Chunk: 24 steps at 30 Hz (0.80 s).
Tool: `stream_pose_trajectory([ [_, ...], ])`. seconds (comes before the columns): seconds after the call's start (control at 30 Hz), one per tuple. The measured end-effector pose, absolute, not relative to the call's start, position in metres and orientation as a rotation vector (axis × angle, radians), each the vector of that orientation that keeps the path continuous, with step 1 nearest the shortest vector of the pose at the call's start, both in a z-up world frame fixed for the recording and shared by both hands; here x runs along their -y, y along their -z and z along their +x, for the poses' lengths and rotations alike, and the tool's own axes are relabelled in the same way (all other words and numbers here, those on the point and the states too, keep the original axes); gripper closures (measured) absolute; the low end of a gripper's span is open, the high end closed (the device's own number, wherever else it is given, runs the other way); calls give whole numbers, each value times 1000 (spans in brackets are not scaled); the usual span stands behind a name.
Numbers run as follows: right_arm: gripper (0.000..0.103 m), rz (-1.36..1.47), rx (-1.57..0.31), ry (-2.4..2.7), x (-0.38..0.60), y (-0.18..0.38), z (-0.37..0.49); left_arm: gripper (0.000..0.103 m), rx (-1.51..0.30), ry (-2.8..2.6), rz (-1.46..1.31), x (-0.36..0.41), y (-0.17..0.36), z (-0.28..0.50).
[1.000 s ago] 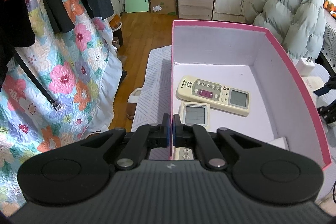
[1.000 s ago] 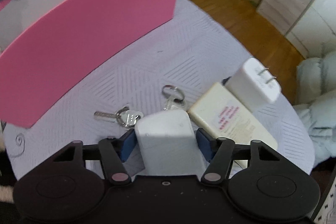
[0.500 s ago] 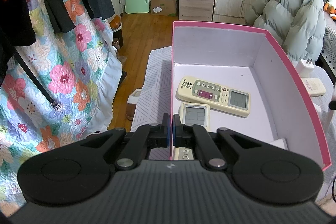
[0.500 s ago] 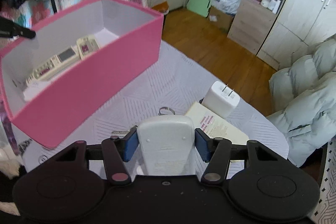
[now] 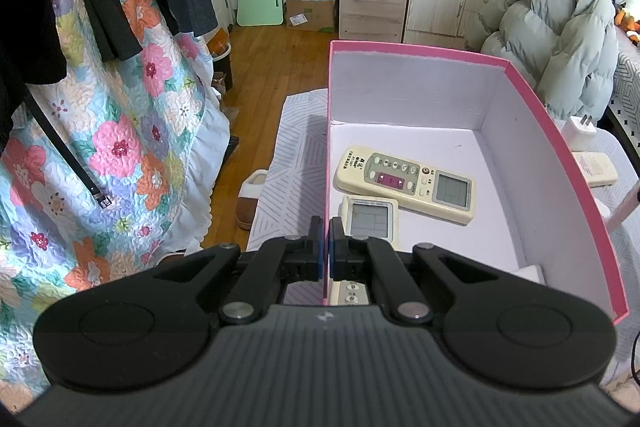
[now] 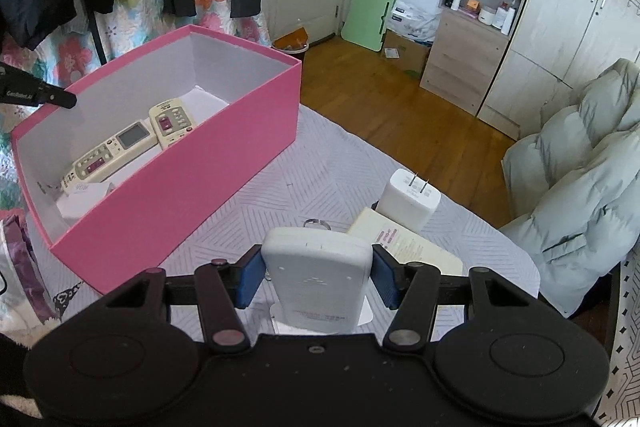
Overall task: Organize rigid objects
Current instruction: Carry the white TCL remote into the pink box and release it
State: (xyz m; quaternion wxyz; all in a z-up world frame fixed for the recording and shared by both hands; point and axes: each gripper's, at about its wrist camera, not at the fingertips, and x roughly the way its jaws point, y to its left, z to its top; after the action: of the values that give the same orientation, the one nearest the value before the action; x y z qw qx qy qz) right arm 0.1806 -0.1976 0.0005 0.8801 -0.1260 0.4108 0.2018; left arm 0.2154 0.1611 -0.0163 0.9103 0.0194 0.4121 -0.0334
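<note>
My left gripper [image 5: 326, 247] is shut on the near wall of the pink box [image 5: 416, 47], one finger on each side of it. Two cream remotes [image 5: 404, 183] [image 5: 370, 219] lie on the box's white floor, and a white item [image 5: 530, 273] sits in a corner. In the right wrist view my right gripper [image 6: 318, 273] is shut on a white remote [image 6: 316, 283], which it holds back-up above the table to the right of the box [image 6: 192, 187]. Beyond it lie a white charger plug [image 6: 408, 199], a cream remote [image 6: 404, 247] and a key ring [image 6: 316, 225].
The table wears a grey patterned cloth [image 6: 320, 163]. A puffy grey-green jacket [image 6: 580, 179] hangs at the right. Hanging clothes and a floral quilt [image 5: 120, 131] stand left of the box. Wooden floor [image 6: 380, 99] and cabinets lie beyond the table's far edge.
My right gripper has risen off the cloth with the white remote and tipped up, so the inside of the box now shows. The left gripper has kept still on the box wall.
</note>
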Motion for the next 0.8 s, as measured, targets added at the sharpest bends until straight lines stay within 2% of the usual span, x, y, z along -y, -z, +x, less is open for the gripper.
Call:
stream_pose_trajectory([
  [0.3,42,-293,-704,-457,176,-52,177,101,-837,73,53,-158,23,209],
  [0.53,42,-207,-584,-650,140,-101,189,101,-830,77,28,-161,25,205],
  [0.63,42,-172,-603,-760,114,-96,204,101,-830,77,28,-161,25,205],
  [0.8,42,-188,-719,-856,51,-49,241,101,-830,77,25,-161,24,205],
])
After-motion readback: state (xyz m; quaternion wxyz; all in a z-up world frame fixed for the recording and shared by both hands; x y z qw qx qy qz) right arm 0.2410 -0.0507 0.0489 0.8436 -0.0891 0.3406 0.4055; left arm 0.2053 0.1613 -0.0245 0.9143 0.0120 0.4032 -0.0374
